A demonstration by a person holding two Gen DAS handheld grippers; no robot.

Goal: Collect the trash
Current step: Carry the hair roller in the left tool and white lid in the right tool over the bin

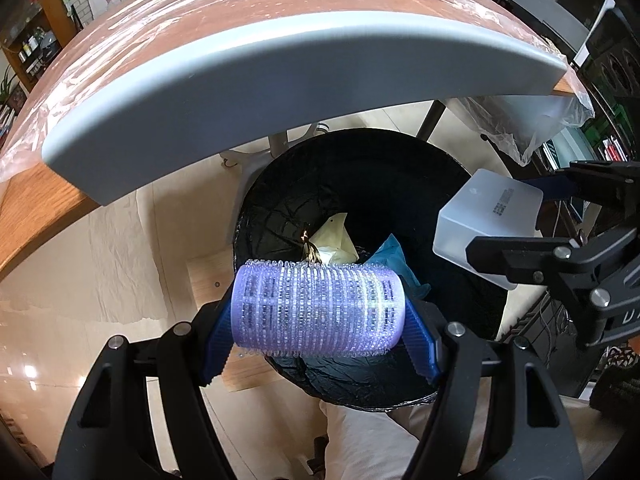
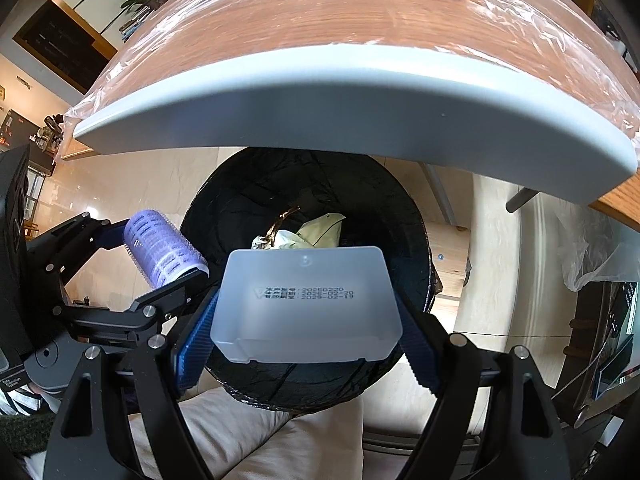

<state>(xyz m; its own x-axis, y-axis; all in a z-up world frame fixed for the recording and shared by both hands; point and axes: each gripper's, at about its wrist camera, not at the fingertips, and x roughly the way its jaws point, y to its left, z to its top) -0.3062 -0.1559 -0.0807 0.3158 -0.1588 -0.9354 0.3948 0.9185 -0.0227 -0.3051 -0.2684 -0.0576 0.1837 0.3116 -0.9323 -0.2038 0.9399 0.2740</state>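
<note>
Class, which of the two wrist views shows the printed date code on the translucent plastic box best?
The right wrist view: the translucent plastic box, held in the right gripper, faces the camera, so its printed lines are sharp. In the left wrist view the box is angled, its print a small smudge.

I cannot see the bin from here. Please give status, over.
Left gripper shut on purple hair roller. Right gripper shut on frosted plastic box. Both over black-lined trash bin, nothing blocking.

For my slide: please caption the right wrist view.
Right claw holds a frosted box above the black bin.
</note>
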